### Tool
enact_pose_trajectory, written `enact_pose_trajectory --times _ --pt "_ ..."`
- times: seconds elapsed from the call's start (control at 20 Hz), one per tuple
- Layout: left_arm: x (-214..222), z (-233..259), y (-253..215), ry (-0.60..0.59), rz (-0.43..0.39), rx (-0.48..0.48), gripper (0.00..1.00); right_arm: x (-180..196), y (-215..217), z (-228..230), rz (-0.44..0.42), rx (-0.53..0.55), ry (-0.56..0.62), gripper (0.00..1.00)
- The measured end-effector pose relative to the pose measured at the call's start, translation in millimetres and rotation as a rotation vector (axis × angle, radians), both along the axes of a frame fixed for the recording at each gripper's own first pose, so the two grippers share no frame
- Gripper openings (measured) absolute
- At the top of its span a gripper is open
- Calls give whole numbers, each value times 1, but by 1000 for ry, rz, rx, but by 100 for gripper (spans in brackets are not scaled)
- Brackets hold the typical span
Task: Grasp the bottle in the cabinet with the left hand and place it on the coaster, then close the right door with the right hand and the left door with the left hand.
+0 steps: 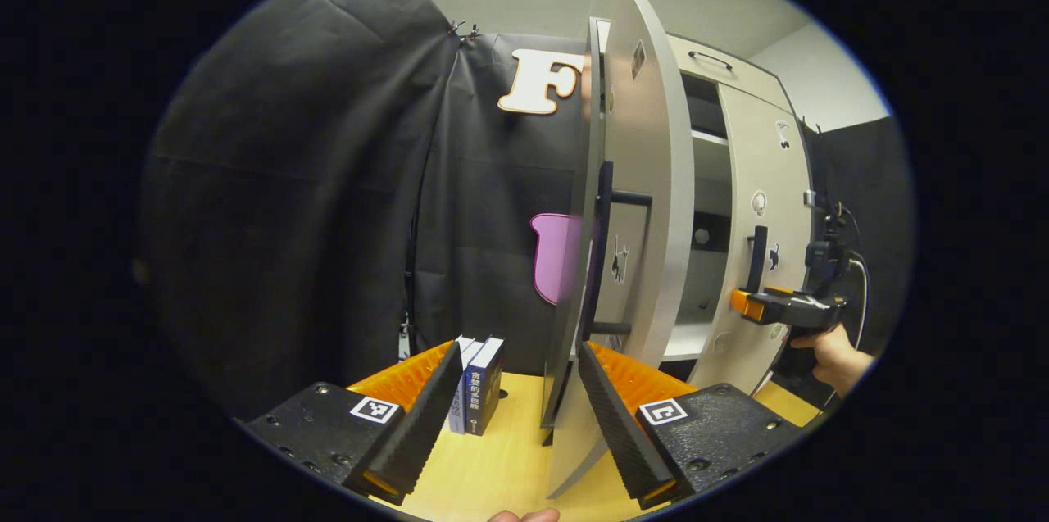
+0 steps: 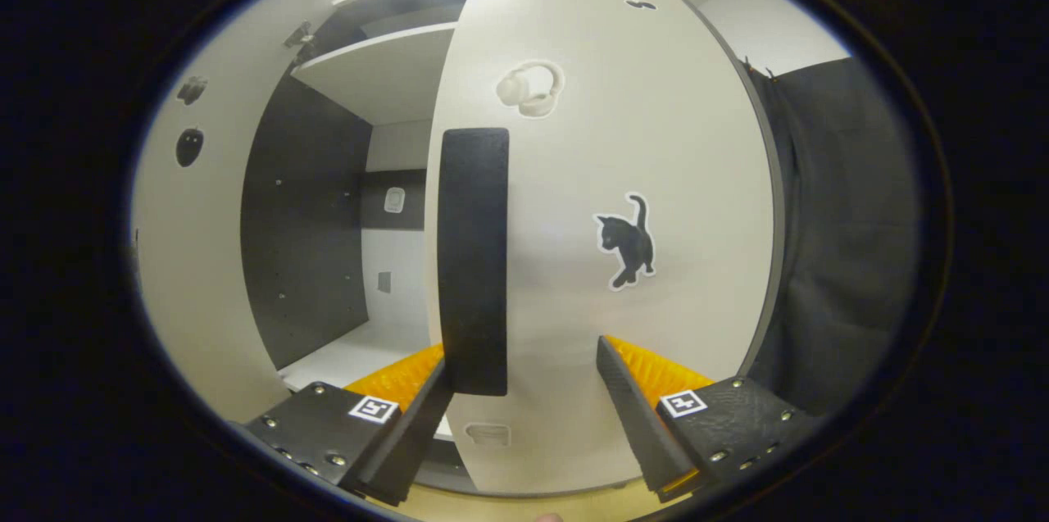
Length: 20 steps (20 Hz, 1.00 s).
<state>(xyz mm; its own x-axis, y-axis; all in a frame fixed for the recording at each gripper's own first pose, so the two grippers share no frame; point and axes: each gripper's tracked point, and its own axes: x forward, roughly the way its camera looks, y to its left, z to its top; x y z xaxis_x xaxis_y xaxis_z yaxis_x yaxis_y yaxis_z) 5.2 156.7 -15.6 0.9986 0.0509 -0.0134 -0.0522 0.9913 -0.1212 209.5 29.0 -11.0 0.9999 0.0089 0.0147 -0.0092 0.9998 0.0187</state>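
Pale grey-white cabinet right door with a long black bar handle, a black cat sticker and a pale headphone sticker. Cabinet interior has a dark grey side panel and white shelves. Light yellow wooden tabletop holds dark blue and white books. Pale grey left door has a black handle.

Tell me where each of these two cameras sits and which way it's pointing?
Left gripper view: rides the left tool, facing the left door edge-on, books on the table; farther off, the right tool and the hand holding it.
Right gripper view: rides the right tool, close to the right door and its black handle.
Shared: the right door, its cat sticker, the cabinet interior.
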Motion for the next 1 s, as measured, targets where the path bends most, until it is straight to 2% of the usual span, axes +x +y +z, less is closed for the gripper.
enact_pose_trajectory --times 0.05,0.1,0.25,0.3,0.45,0.55,0.65,0.7,0.75,0.8,0.85,0.9,0.95,1.0 --pt "1 3 -3 -2 -16 -6 96 0 0 1 1 1 -2 99" --pt "1 5 -5 -4 -29 -5 91 0 0 0 3 0 0 100" --pt "6 12 -11 -19 -61 28 91 0 0 1 4 7 2 97" --pt "9 12 -13 -14 -71 46 91 -1 0 1 5 10 4 100" --pt "16 10 -12 -7 -77 95 91 -4 0 6 15 31 8 100" --pt "18 10 -15 -12 -95 97 91 -14 -1 12 30 14 -17 97" --pt "20 9 -21 2 -131 85 91 -28 -1 12 44 -2 -23 100" --pt "21 8 -26 10 -148 82 86 -36 -3 10 51 2 -21 100" --pt "19 8 -32 15 -164 89 90 -44 -4 8 57 13 -17 100" --pt "19 11 -37 9 -175 100 86 -52 -5 6 63 23 -15 100" --pt "20 12 -43 7 -186 114 91 -59 -7 4 70 31 -12 100" --pt "20 13 -51 5 -199 126 86 -66 -8 1 79 34 -4 100" --pt "21 11 -59 7 -212 130 91 -72 -10 -1 85 33 6 100" --pt "22 11 -68 9 -226 125 91 -79 -12 -4 89 32 12 100"
